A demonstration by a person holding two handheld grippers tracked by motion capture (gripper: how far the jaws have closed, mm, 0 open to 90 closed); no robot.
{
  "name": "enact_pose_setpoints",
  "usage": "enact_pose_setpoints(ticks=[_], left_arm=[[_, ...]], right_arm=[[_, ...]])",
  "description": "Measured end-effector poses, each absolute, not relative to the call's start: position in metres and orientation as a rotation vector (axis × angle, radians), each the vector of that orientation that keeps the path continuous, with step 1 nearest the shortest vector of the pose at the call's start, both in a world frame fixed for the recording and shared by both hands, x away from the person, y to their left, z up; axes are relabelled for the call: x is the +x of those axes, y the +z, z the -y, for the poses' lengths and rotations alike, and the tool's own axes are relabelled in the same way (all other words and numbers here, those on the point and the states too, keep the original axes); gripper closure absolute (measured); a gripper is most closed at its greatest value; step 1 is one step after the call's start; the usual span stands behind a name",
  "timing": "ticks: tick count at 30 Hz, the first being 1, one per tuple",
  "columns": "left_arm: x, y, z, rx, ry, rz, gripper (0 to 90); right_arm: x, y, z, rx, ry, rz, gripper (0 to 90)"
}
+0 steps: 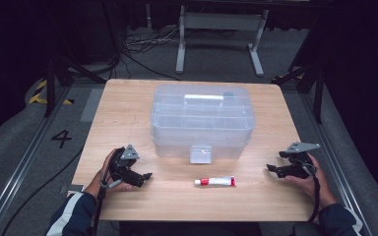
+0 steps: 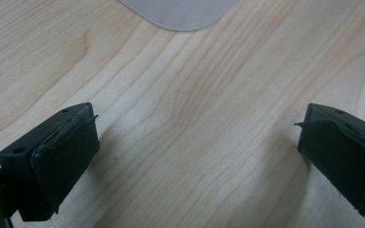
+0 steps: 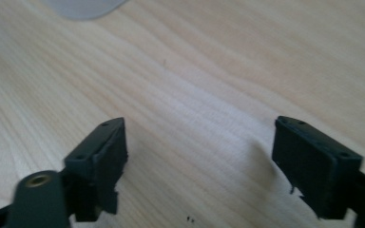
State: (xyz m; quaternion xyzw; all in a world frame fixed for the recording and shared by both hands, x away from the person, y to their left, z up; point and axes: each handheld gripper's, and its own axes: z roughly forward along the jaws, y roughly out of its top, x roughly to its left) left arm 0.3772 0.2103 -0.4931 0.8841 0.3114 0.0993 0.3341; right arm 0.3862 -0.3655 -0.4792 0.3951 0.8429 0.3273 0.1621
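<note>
A clear plastic organiser box [image 1: 202,120] with a white handle and a front latch stands shut in the middle of the wooden table [image 1: 128,108]. In front of it lies a small white and red tube [image 1: 215,181]. My left gripper [image 1: 145,178] rests on the table at the front left, open, with bare wood between its jaws [image 2: 197,137]. At the front right my right gripper [image 1: 271,170] also sits low on the table, open and holding nothing [image 3: 199,152]. Both point inward toward the tube. A corner of the box [image 2: 180,12] shows at the top of the left gripper view.
A white metal frame [image 1: 219,29] and cables lie on the grey floor beyond the table. Dark stands flank the table on both sides. A floor marking "4" [image 1: 61,138] is at the left. A pale box corner [image 3: 83,7] shows at the top of the right gripper view.
</note>
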Motion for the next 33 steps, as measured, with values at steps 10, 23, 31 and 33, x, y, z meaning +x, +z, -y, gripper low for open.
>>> enact_pose_setpoints(ticks=[10,23,31,33], left_arm=[[0.379,-0.493,-0.21,2.31,0.247,-0.795,0.1],[0.38,-0.493,-0.21,2.312,0.255,-0.796,0.2],[0.38,-0.493,-0.21,2.311,0.254,-0.796,0.2],[0.38,-0.493,-0.21,2.311,0.254,-0.797,0.2]], right_arm=[[0.384,-0.447,0.361,1.073,1.015,-2.346,19.4],[0.383,-0.406,0.351,1.006,1.021,-2.298,23.4],[0.386,-0.375,0.339,0.946,0.994,-2.256,26.2],[0.387,-0.368,0.336,0.931,0.995,-2.246,26.4]])
